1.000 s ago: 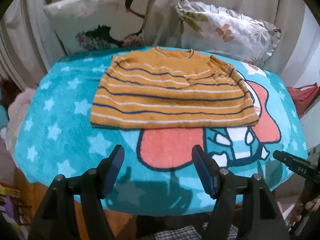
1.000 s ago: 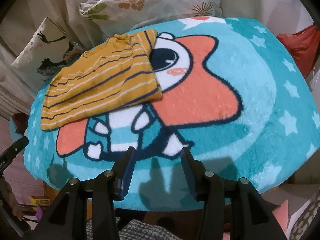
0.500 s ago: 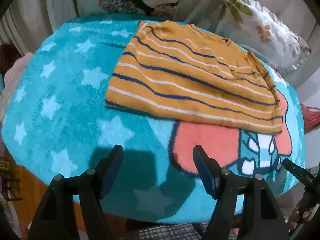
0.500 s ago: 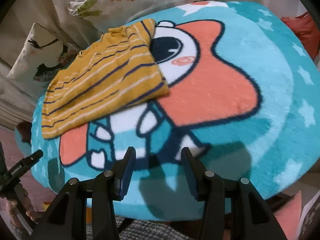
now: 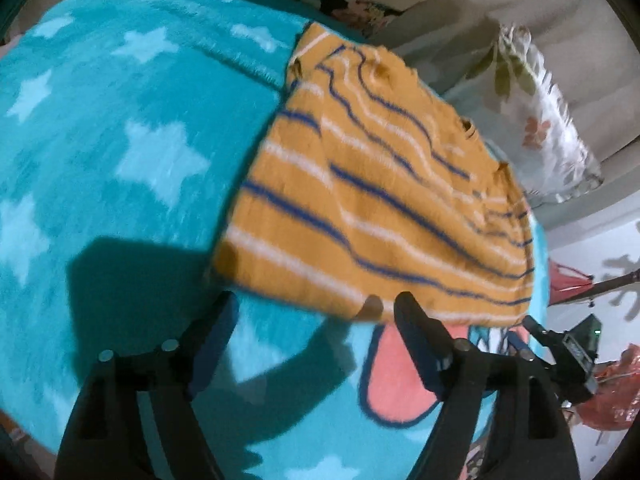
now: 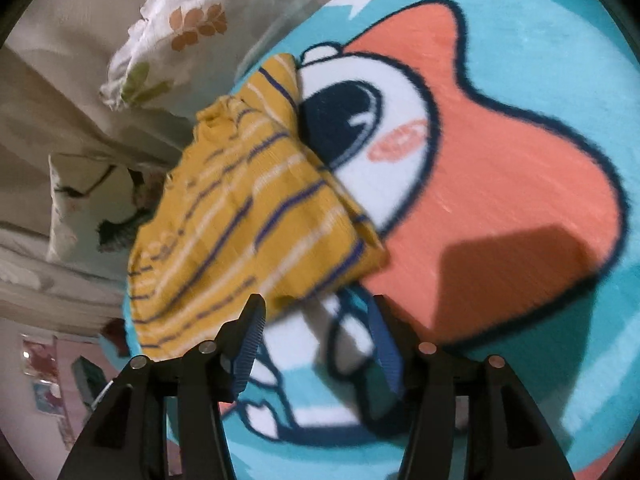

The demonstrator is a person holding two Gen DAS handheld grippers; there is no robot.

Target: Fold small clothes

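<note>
A small mustard-yellow shirt with navy and white stripes [image 5: 384, 208] lies folded on a turquoise star-print blanket [image 5: 132, 136]. My left gripper [image 5: 316, 308] hovers just short of the shirt's near hem, towards its left corner; its jaws are opening and nothing is pinched between them. In the right wrist view the same shirt [image 6: 248, 224] lies left of the blanket's cartoon figure [image 6: 500, 184]. My right gripper [image 6: 318, 308] hangs over the shirt's near right corner, its jaws opening, the pads clear of the cloth.
Floral pillows [image 5: 536, 120] [image 6: 180, 28] lean against the beige sofa back behind the blanket. The right gripper's black body [image 5: 568, 352] shows at the right of the left wrist view. Red bags [image 5: 612, 396] lie beyond the blanket's right edge.
Both grippers have dropped and closed in on the shirt's near hem, rolling as they came. Each pair of jaws stands wider than before. The shirt has not moved.
</note>
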